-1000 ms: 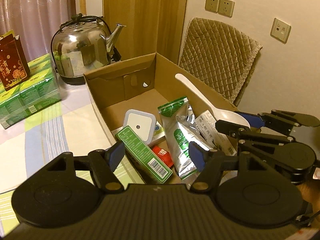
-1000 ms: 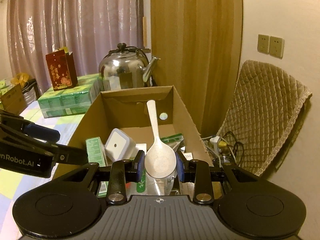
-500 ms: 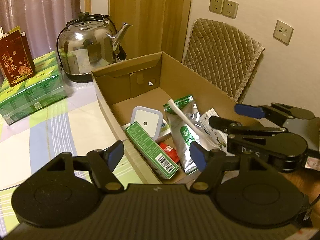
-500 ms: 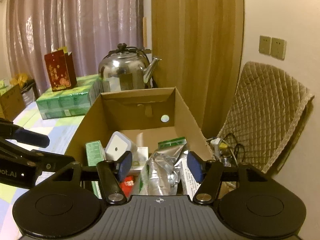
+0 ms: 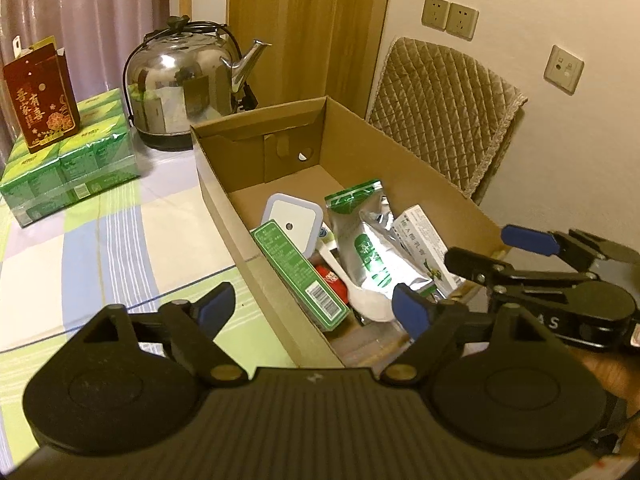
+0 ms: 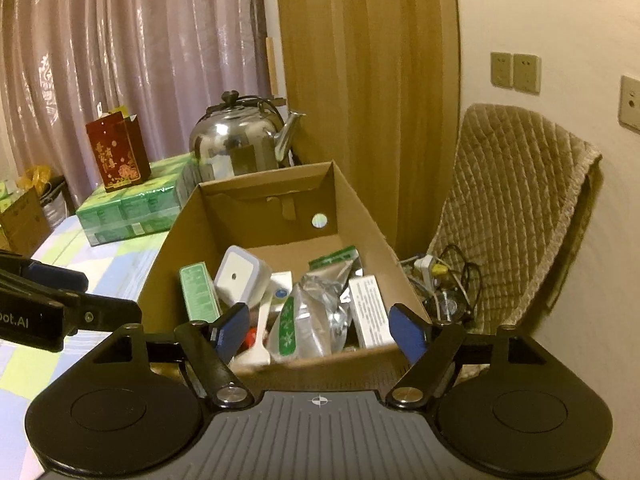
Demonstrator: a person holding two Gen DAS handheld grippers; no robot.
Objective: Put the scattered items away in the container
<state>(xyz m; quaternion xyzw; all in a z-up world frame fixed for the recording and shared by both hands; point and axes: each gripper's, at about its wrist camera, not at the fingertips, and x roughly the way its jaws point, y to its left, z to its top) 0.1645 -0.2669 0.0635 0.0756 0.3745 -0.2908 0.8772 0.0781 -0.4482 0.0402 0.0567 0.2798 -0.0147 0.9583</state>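
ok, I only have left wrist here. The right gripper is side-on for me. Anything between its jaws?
Observer: Nothing. The right gripper has its jaws opening with no item between the pads. The white spoon lies in the cardboard box.
Operator: Anything beside the box, by the chair?
Observer: A tangle of cables with a white plug sits between the box and the quilted chair cover.
Operator: And beyond the green packs?
Observer: A small brown carton at the far left edge, with a yellow bag behind it.
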